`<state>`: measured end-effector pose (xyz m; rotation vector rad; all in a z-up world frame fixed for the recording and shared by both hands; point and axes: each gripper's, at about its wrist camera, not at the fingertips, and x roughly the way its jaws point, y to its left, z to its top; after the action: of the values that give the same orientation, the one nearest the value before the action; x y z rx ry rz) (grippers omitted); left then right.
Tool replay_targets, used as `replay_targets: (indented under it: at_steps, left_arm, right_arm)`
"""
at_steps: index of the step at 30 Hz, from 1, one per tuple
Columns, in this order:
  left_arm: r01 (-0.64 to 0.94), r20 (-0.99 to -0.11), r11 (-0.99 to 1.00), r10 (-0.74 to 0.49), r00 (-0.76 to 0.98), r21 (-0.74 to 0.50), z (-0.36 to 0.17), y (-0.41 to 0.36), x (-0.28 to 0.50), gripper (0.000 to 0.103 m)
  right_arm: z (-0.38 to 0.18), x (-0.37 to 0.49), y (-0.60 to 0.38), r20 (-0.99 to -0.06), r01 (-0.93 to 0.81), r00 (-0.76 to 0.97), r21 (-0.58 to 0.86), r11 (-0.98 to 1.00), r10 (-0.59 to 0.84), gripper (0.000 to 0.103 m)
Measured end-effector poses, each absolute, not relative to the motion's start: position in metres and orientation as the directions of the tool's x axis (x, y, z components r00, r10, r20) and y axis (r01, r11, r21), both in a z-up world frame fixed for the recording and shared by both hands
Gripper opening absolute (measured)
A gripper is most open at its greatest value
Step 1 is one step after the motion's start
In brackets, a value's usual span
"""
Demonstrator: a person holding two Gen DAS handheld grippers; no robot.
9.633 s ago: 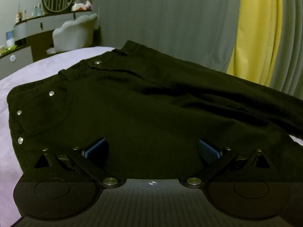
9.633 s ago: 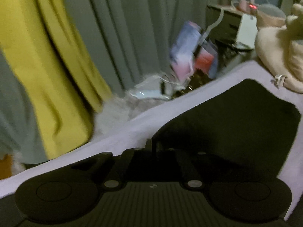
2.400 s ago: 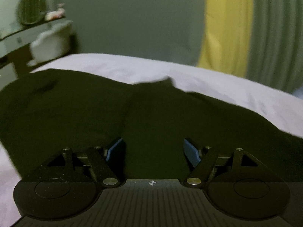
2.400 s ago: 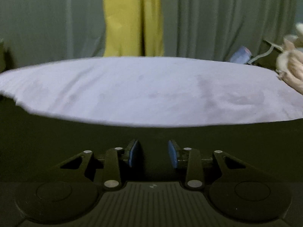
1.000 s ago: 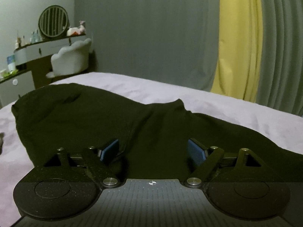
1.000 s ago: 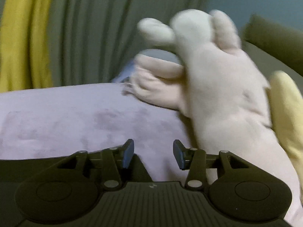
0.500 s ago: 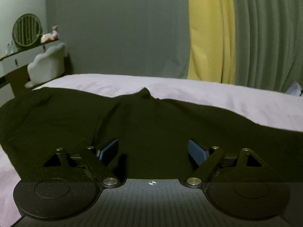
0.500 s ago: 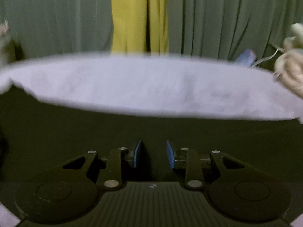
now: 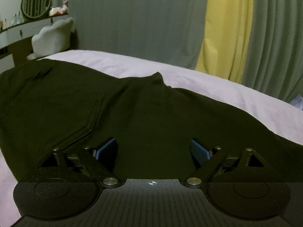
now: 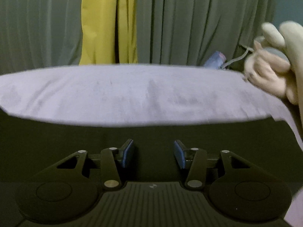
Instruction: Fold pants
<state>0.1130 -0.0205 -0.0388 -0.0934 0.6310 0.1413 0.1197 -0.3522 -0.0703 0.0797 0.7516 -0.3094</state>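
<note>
Pants: black pants sprawl flat across the lilac bed, back pocket up.
Left tool: pads spread wide over the cloth, widening a touch, nothing clamped.
Right tool: pads apart, just reopened, over dark fabric.
Around: plush toy at bed's right; yellow curtain behind.

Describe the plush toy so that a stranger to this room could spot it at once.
Start at the bed with the pale lilac sheet, in the right wrist view. Follow its far edge to the right end, past the small blue object. The plush toy lies there: cream, soft, with rounded limbs, the only pale stuffed shape on the bed.
</note>
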Motion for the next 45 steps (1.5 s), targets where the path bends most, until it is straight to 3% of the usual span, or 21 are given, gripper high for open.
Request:
replay_targets:
  at_steps: [12, 14, 16, 18, 19, 21, 26, 32, 35, 37, 44, 45]
  left_arm:
    - [-0.155, -0.598, 0.987, 0.096, 0.796, -0.048, -0.039, -0.022, 0.113, 0.095]
    - [-0.150, -0.598, 0.988, 0.099, 0.795, -0.036, -0.041, -0.024, 0.113, 0.096]
    - [-0.145, -0.597, 0.989, 0.099, 0.796, -0.029, -0.042, -0.025, 0.114, 0.097]
    - [-0.140, -0.597, 0.990, 0.098, 0.796, -0.025, -0.043, -0.026, 0.114, 0.098]
    - [-0.138, -0.598, 0.990, 0.094, 0.796, -0.028, -0.043, -0.026, 0.114, 0.100]
    - [-0.134, -0.598, 0.990, 0.086, 0.797, -0.037, -0.042, -0.027, 0.112, 0.100]
    - [-0.097, -0.586, 0.993, 0.041, 0.809, -0.064, -0.041, -0.029, 0.106, 0.100]
    - [-0.051, -0.595, 0.999, 0.036, 0.803, -0.009, -0.042, -0.042, 0.103, 0.100]
    - [-0.055, -0.599, 0.998, 0.038, 0.800, -0.010, -0.042, -0.043, 0.099, 0.100]
    - [-0.065, -0.602, 0.998, 0.042, 0.797, -0.017, -0.041, -0.044, 0.097, 0.100]
    - [-0.040, -0.603, 0.999, 0.030, 0.797, -0.002, -0.041, -0.057, 0.086, 0.101]
    - [-0.023, -0.604, 1.000, 0.017, 0.797, -0.002, -0.042, -0.060, 0.085, 0.101]
  right_arm:
    - [-0.094, 0.145, -0.367, -0.696, 0.425, 0.633, -0.054, 0.904, -0.339, 0.053]
    - [-0.096, 0.152, -0.375, -0.695, 0.424, 0.634, -0.052, 0.904, -0.338, 0.055]
    - [-0.094, 0.156, -0.385, -0.701, 0.419, 0.637, -0.036, 0.907, -0.322, 0.065]
    - [-0.090, 0.156, -0.397, -0.714, 0.412, 0.642, 0.015, 0.911, -0.279, 0.066]
    - [-0.085, 0.154, -0.403, -0.721, 0.414, 0.643, 0.044, 0.909, -0.258, 0.059]
    - [-0.076, 0.143, -0.415, -0.732, 0.446, 0.638, 0.098, 0.890, -0.239, 0.055]
    - [-0.060, 0.061, -0.470, -0.680, 0.586, 0.694, 0.344, 0.734, -0.237, 0.055]
    - [-0.077, -0.035, -0.540, -0.702, 0.730, 0.650, 0.470, 0.496, -0.291, 0.055]
    - [-0.089, -0.051, -0.561, -0.695, 0.711, 0.683, 0.561, 0.424, -0.225, 0.058]
    - [-0.095, -0.048, -0.568, -0.663, 0.670, 0.726, 0.626, 0.398, -0.180, 0.071]
    - [-0.109, -0.020, -0.585, -0.594, 0.623, 0.782, 0.724, 0.297, -0.191, 0.071]
    - [-0.112, -0.020, -0.589, -0.581, 0.613, 0.790, 0.749, 0.251, -0.194, 0.066]
